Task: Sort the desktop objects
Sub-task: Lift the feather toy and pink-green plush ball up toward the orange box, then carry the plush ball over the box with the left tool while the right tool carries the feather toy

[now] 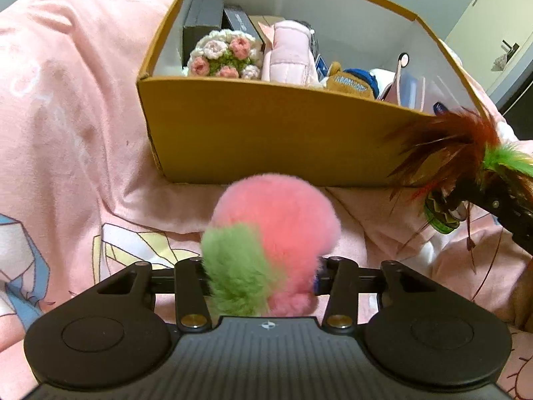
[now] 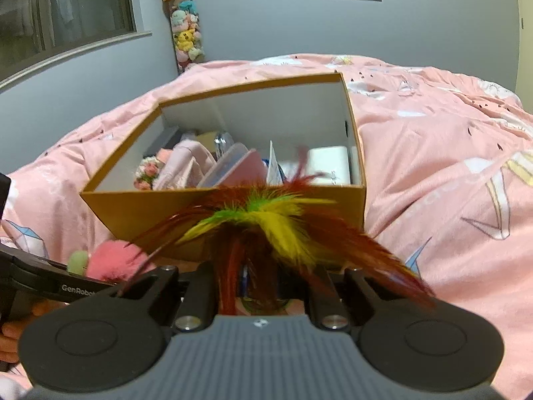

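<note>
Two grippers tilt down toward our cardboard box (image 1: pixel 266 133) on the pink bed cover (image 1: pixel 66 116). Our left gripper (image 1: pixel 263 283) jaws clasp a pink-green pompom (image 1: pixel 276 226); our right gripper (image 2: pixel 260 286) jaws clench a feather toy (image 2: pixel 266 223) before the box's near wall.

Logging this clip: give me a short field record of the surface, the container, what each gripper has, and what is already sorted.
surface: pink printed blanket
container: open cardboard box, on the blanket
left gripper: closed on pink-and-green pompom, in front of the box
right gripper: closed on feather toy, near the box's front wall
in box: crochet bouquet, pink pouch, dark boxes, other small items
not yet in box: pompom, feather toy
</note>
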Demonstrator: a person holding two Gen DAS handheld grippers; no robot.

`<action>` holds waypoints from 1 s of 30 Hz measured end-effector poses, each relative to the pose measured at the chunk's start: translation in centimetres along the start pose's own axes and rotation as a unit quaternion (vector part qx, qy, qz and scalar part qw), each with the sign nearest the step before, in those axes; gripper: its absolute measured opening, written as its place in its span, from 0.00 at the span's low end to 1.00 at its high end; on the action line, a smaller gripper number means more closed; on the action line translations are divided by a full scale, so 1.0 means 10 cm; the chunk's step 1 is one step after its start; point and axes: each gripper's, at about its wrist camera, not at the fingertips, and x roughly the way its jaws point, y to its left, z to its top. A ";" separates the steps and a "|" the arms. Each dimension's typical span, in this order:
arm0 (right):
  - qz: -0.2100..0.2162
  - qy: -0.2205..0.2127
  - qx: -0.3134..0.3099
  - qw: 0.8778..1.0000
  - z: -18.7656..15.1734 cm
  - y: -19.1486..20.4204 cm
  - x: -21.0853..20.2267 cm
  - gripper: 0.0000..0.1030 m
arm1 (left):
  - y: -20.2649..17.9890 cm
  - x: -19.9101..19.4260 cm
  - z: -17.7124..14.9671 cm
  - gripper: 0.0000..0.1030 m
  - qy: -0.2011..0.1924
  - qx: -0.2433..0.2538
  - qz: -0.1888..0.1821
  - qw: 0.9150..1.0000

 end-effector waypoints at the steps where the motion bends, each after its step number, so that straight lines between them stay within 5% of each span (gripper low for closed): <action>1: 0.003 -0.005 -0.002 1.000 0.02 0.01 -0.03 0.14 | -0.01 -0.01 0.01 0.50 -0.001 -0.001 -0.001 1.000; 30: 0.091 -0.100 -0.007 0.991 0.77 0.05 -0.60 0.13 | -0.40 -0.88 0.53 0.49 -0.074 0.046 -0.050 0.995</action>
